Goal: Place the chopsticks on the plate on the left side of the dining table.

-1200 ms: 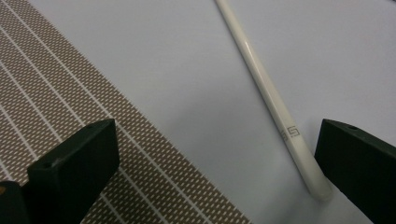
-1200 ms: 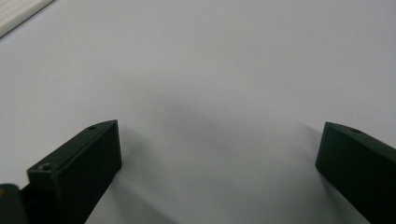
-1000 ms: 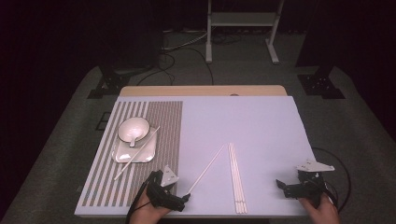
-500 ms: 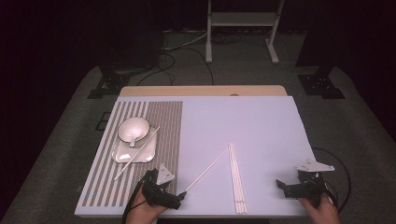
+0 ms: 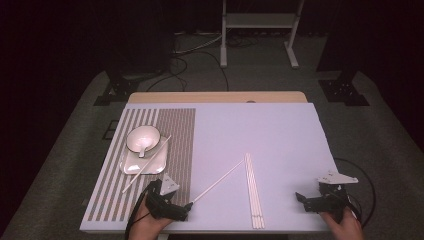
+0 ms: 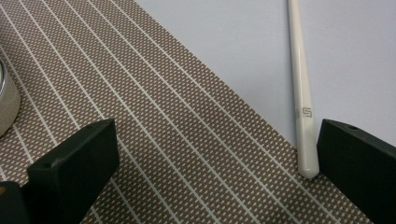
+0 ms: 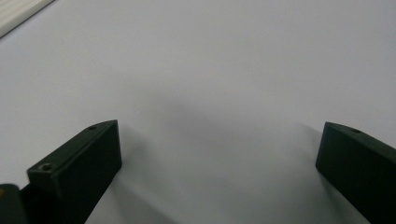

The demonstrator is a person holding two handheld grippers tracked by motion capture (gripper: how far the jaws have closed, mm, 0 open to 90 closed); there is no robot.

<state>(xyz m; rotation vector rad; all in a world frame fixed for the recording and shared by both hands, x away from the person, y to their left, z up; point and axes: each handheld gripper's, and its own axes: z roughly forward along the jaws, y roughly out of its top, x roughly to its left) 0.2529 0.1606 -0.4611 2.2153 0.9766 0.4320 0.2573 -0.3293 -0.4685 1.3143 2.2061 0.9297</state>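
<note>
Table (image 5: 280, 130) brightly and evenly lit from overhead, surroundings dark from 9 through 3 o'clock, soft shadows, gripper views sharp, no glare

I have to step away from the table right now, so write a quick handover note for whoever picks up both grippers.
Left gripper: open, low at the placemat's near edge; the loose chopstick's end lies just inside one jaw, not gripped.
Right gripper: open, holding nothing, over bare table at near right.
Things: bowl with spoon on the plate; one chopstick lies across the plate; three more chopsticks lie side by side mid-table.
Done: bowl and plate set.
Left: probably grip the loose chopstick and place it by the plate.
</note>
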